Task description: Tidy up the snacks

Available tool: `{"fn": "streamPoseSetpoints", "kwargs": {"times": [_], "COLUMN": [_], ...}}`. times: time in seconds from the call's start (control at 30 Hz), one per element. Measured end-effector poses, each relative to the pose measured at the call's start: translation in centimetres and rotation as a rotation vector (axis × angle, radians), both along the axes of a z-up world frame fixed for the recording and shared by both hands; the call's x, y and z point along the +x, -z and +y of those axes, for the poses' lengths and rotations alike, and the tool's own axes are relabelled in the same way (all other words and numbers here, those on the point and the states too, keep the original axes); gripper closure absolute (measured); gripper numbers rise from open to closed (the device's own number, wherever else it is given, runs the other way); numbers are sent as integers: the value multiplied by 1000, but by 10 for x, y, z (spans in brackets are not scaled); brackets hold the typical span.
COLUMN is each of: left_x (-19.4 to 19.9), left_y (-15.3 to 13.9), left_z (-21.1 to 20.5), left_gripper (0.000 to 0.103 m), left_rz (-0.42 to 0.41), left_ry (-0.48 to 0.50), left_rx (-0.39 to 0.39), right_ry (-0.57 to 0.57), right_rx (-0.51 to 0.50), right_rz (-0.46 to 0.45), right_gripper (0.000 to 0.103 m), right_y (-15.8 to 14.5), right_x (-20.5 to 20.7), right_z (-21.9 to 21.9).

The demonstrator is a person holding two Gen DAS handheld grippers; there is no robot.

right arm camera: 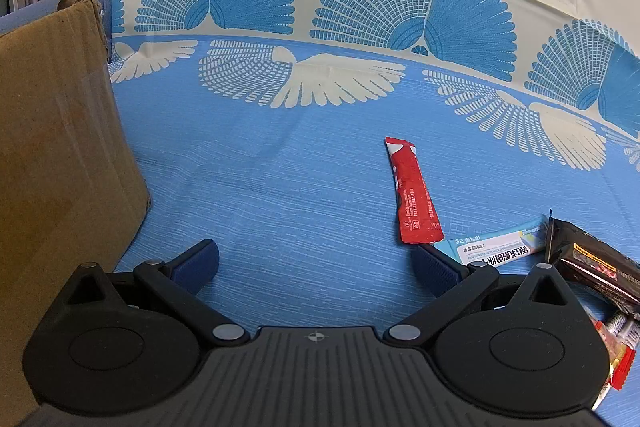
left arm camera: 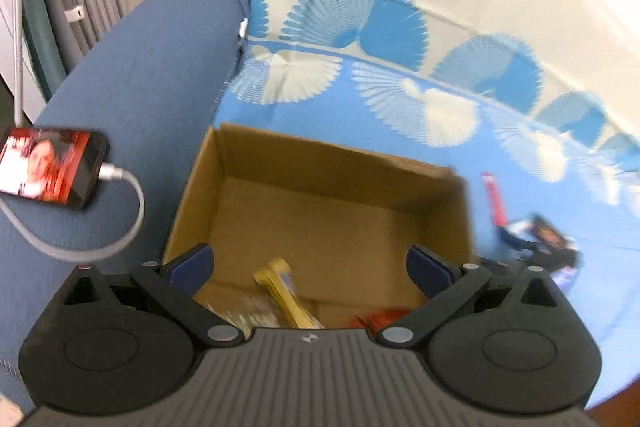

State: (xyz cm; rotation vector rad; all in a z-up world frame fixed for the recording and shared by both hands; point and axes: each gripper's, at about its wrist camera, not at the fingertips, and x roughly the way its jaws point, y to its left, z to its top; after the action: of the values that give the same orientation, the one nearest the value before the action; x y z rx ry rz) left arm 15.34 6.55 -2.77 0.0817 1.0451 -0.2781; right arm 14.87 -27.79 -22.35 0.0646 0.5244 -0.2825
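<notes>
On the blue patterned cloth [right arm camera: 304, 187], the cardboard box [left arm camera: 320, 211] already holds a yellow packet [left arm camera: 288, 295], the left gripper [left arm camera: 310, 263] gapes empty above it, and the right gripper [right arm camera: 316, 259], likewise wide, probably must next close on the red stick pack [right arm camera: 416, 195].

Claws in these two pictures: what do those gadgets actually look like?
Both look alike. The left claw and right claw each have a black plastic body with two round discs, a ribbed grey middle plate bearing a small crosshair mark, silver rivets, and black linkage arms ending in dark blue textured pads. No sleeves or cables on them show.
</notes>
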Motion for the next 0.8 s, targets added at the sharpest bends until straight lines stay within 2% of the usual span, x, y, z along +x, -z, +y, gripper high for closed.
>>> {"fn": "streamPoseSetpoints", "kwargs": {"times": [0.13,0.3,0.53,0.8], "left_x": [-34,-70,-100,-110], "left_y": [-12,-22,-38,-29], "left_z": [3,2,-14,-44], "left_gripper": [0,0,0,0], "left_rz": [-1,5,-7,13], "left_ry": [15,35,75,119], "left_rx": [-8,-65,-25,57], "right_ry": [0,0,1,1], "right_rx": [0,0,0,-3], "right_rz": [0,-1,-3,-5], "right_gripper": [0,0,0,0], "right_y": [0,0,1,1], "right_x": [0,0,0,0], "right_z": [0,0,0,0]}}
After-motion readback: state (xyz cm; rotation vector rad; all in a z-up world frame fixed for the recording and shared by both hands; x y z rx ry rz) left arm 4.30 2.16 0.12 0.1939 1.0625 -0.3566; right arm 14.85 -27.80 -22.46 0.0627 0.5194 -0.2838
